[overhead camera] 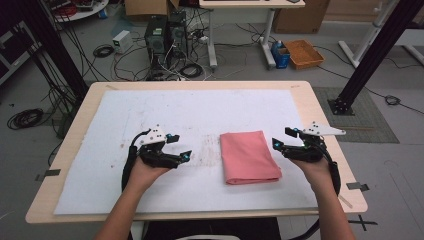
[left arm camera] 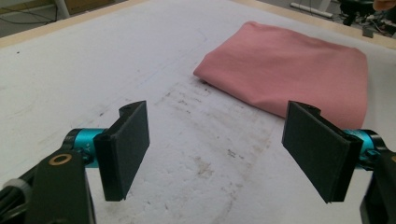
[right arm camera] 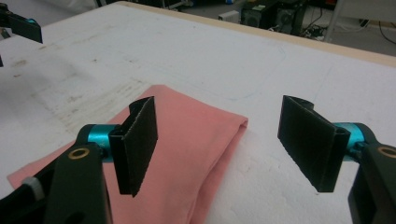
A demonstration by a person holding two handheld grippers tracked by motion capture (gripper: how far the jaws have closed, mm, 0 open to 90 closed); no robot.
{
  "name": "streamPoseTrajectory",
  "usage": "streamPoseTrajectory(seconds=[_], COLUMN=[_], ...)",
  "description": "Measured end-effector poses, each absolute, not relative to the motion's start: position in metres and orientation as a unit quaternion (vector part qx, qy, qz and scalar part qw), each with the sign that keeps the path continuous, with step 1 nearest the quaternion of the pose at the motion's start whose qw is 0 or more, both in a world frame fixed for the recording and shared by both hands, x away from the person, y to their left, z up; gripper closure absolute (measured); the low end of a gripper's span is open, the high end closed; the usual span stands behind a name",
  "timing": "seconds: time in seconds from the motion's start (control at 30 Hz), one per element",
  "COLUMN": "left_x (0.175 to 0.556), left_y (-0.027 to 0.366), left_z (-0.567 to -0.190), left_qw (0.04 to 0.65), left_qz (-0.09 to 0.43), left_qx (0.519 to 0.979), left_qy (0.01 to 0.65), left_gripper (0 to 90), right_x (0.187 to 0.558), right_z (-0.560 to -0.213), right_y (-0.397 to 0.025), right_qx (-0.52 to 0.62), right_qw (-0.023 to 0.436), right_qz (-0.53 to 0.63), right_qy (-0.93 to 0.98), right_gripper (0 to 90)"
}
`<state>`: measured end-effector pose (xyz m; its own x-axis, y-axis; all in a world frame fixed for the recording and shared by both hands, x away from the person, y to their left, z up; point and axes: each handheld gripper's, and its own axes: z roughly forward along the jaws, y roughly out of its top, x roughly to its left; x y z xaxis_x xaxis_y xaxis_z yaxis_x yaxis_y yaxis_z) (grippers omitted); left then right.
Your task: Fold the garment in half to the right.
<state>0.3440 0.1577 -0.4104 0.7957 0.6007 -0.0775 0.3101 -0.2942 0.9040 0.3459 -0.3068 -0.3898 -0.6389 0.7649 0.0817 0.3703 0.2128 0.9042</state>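
A folded pink cloth [overhead camera: 249,156] lies flat on the white mat [overhead camera: 200,115], right of the table's middle. My left gripper [overhead camera: 179,146] hovers to the cloth's left, open, with nothing between its jaws; the cloth [left arm camera: 289,70] lies ahead and to the right in its view. My right gripper [overhead camera: 281,138] is open at the cloth's right edge, jaws pointing left toward it. In the right gripper view the cloth [right arm camera: 187,154] lies under and between the open jaws, which hold nothing.
The mat covers most of a wooden table [overhead camera: 320,120] and is stained [overhead camera: 207,150] near its middle. Beyond the far edge the floor holds computer towers [overhead camera: 165,35], cables and an orange crate [overhead camera: 302,52]. Black frame posts [overhead camera: 370,55] stand at both sides.
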Motion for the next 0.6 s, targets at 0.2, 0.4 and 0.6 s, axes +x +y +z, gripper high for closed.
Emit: streamPoseTrajectory(seconds=[0.2, 0.4, 0.6], left_x=[0.346, 0.345, 0.344], left_y=[0.162, 0.167, 0.166], left_z=[-0.416, -0.419, -0.419], left_qw=[0.519, 0.515, 0.514], left_qz=[0.141, 0.135, 0.136], left_qx=[0.788, 0.790, 0.792], left_qy=[0.299, 0.304, 0.300], left_gripper=[17.9, 17.8, 17.8], right_x=[0.353, 0.355, 0.357], right_z=[-0.400, -0.405, -0.408], right_y=[-0.303, -0.298, -0.297], right_qx=[0.384, 0.381, 0.385], right_qw=[0.183, 0.175, 0.172], right_qz=[0.483, 0.475, 0.471], right_qy=[0.766, 0.774, 0.775], right_gripper=[25.2, 22.8, 22.2])
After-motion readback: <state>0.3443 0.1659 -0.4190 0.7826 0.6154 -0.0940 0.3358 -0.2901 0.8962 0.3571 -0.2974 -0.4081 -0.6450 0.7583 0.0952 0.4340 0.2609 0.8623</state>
